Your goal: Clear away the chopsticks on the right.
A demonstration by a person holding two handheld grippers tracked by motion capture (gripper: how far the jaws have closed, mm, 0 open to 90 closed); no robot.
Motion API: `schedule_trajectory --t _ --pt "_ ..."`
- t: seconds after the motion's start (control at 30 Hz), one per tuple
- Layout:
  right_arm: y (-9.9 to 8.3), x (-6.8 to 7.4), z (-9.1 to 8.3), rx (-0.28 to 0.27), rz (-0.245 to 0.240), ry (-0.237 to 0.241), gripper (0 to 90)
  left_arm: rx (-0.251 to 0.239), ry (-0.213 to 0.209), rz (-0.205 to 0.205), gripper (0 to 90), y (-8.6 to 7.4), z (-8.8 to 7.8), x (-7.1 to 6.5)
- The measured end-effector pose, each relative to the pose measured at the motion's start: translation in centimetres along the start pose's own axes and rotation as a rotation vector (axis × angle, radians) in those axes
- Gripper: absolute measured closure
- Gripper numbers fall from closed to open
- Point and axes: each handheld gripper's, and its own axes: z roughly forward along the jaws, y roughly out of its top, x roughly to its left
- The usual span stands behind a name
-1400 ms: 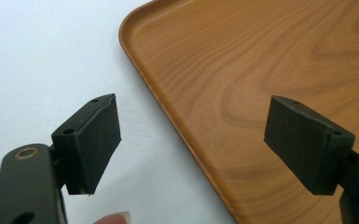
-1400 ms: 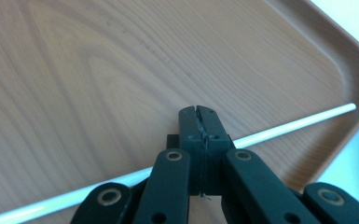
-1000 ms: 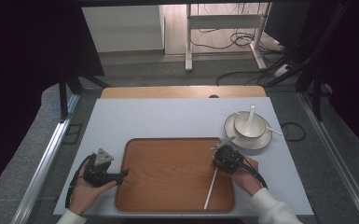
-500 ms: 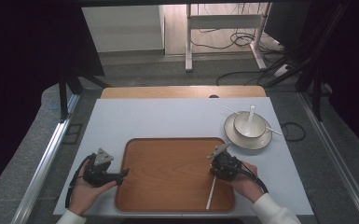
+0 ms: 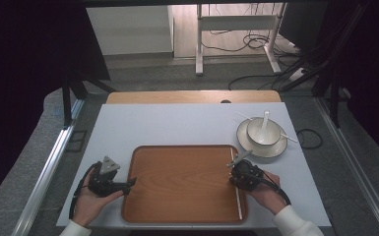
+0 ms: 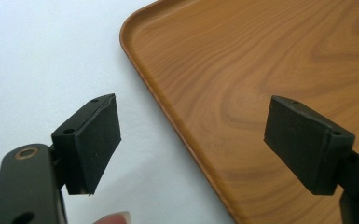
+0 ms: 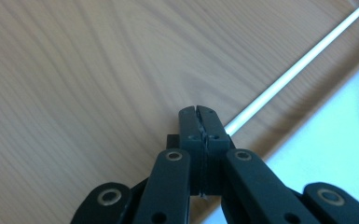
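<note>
A wooden tray (image 5: pixel 177 172) lies at the table's near middle. My right gripper (image 5: pixel 233 176) is over the tray's right side, shut on a thin white chopstick (image 5: pixel 239 201) that runs along the right rim. In the right gripper view the jaws (image 7: pixel 199 112) are pressed together and the chopstick (image 7: pixel 298 65) sticks out past them to the upper right, low over the tray's wood (image 7: pixel 74 70). My left gripper (image 5: pixel 129 185) is at the tray's left edge, open. In the left gripper view its jaws (image 6: pixel 198 121) stand wide apart over the tray's corner rim (image 6: pixel 135 51), holding nothing.
A white bowl (image 5: pixel 263 132) with a white spoon (image 5: pixel 265 120) in it sits on a white plate (image 5: pixel 256 147) behind and right of the tray. Another white stick (image 5: pixel 290 138) lies across that plate. The table top (image 5: pixel 177 123) is pale, with dark floor and cables beyond.
The chopstick in my right gripper has swung from slanting inward across the tray to lying along its right rim. The left gripper has stayed put.
</note>
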Motion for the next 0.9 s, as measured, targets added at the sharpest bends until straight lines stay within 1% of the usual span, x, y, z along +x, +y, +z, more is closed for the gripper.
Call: schedule_trajectory --t 0.03,0.07,0.17,0.3,0.4,0.43,0.47,0.5,0.53,0.57,0.63,0.7,0.77,0.8,0.83,0.9 --pt "-0.1 -0.1 -0.1 -0.005 0.005 0.003 89.8 0.000 0.000 0.000 18.2 0.0 0.0 0.0" --pt "-0.1 -0.1 -0.2 -0.007 0.003 -0.003 89.9 0.001 0.000 -0.001 18.2 0.0 0.0 0.0" --pt "0.0 0.0 -0.3 -0.020 0.001 -0.002 89.8 -0.001 -0.001 -0.002 18.2 0.0 0.0 0.0" --pt "0.2 0.0 -0.5 -0.051 -0.005 0.005 89.8 0.000 0.001 -0.002 18.2 0.0 0.0 0.0" --pt "0.3 -0.1 -1.0 -0.089 -0.010 0.013 89.8 -0.002 0.001 -0.003 18.2 0.0 0.0 0.0" --pt "0.4 -0.2 -1.4 -0.115 -0.018 0.021 89.8 -0.003 0.002 -0.004 18.2 0.0 0.0 0.0" --pt "0.5 -0.4 -2.1 -0.148 -0.017 0.039 89.7 -0.004 0.004 -0.002 18.2 0.0 -0.1 0.0" --pt "0.5 -0.4 -2.1 -0.148 -0.017 0.039 89.7 -0.009 0.006 -0.004 18.2 0.0 -0.1 0.1" --pt "0.5 -0.6 -2.6 -0.167 -0.011 0.048 89.6 -0.014 0.007 -0.007 18.2 0.0 -0.2 0.1" --pt "0.6 -1.0 -3.3 -0.192 -0.009 0.061 87.4 -0.018 0.007 -0.005 18.2 0.0 -0.2 0.1" --pt "0.7 -1.4 -4.1 -0.222 -0.011 0.074 78.8 -0.026 0.007 -0.003 18.2 0.0 -0.4 0.1" --pt "0.8 -1.9 -5.1 -0.246 -0.014 0.069 67.1 -0.030 0.006 0.001 18.2 0.0 -0.5 0.0" --pt "0.8 -2.4 -6.0 -0.270 -0.005 0.065 59.3 -0.029 0.005 0.000 18.2 -0.1 -0.5 0.1" --pt "0.9 -3.0 -6.8 -0.285 0.011 0.102 53.2 -0.031 0.007 -0.002 18.2 -0.1 -0.6 0.1" --pt "0.9 -3.0 -6.8 -0.285 0.011 0.102 53.2 -0.034 0.007 -0.006 18.2 -0.1 -0.6 0.2" --pt "0.9 -3.6 -7.4 -0.293 0.021 0.099 49.3 -0.033 0.008 -0.006 18.3 -0.2 -0.7 0.2"
